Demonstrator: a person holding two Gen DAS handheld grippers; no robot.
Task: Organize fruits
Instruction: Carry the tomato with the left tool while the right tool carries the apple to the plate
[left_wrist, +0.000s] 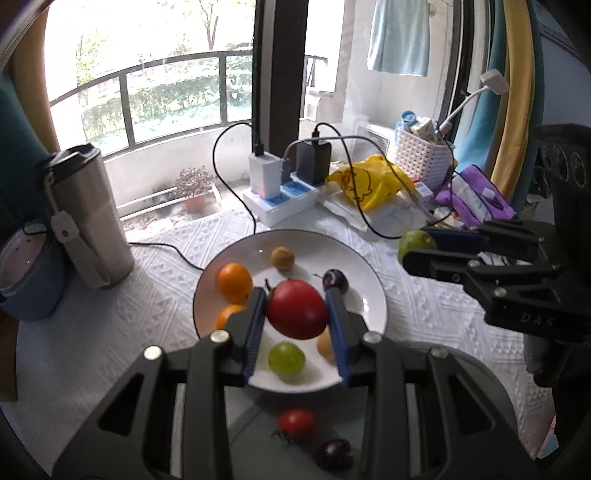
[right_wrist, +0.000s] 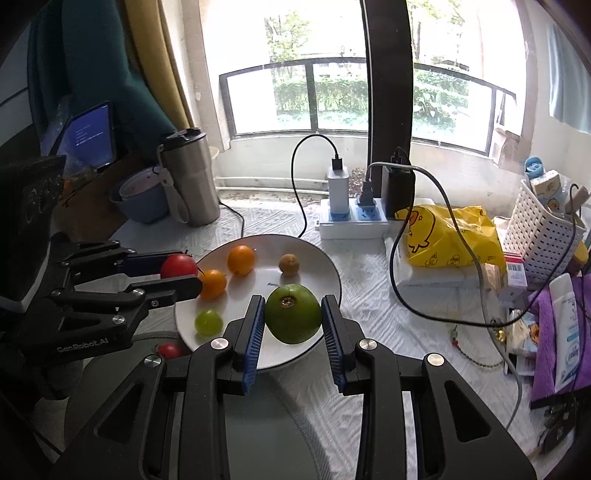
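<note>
Daylight is pouring through a balcony window onto a table covered with a white embossed cloth (left_wrist: 110, 314). A white plate (left_wrist: 364, 295) is sitting in the middle of it.

The left gripper (left_wrist: 296, 310) is clenching a red tomato (left_wrist: 296, 309) between its blue pads, carrying it in the air above the plate. The right gripper (right_wrist: 293, 314) is grasping a green fruit (right_wrist: 293, 313) in the same way, its dimpled end facing up, over the near edge of the plate.

Lying on the plate are two oranges (left_wrist: 234, 282), touching each other at the left side, a small brown fruit (left_wrist: 282, 258) toward the far rim, a dark plum (left_wrist: 335, 280) to the right, a green grape (left_wrist: 286, 358) near the front and a pale round fruit (left_wrist: 325, 345) partly hidden behind a finger.

Off the plate, on the near side, a second red tomato (left_wrist: 296, 422) and another dark plum (left_wrist: 334, 453) are resting just beside each other on a greyish surface.

Standing at the left are a steel tumbler (left_wrist: 88, 214) and a blue bowl (left_wrist: 33, 280). Behind the plate a power strip (left_wrist: 280, 201) is holding chargers and cables, with a yellow bag (left_wrist: 369, 182) and a white basket (left_wrist: 424, 157) to its right.
</note>
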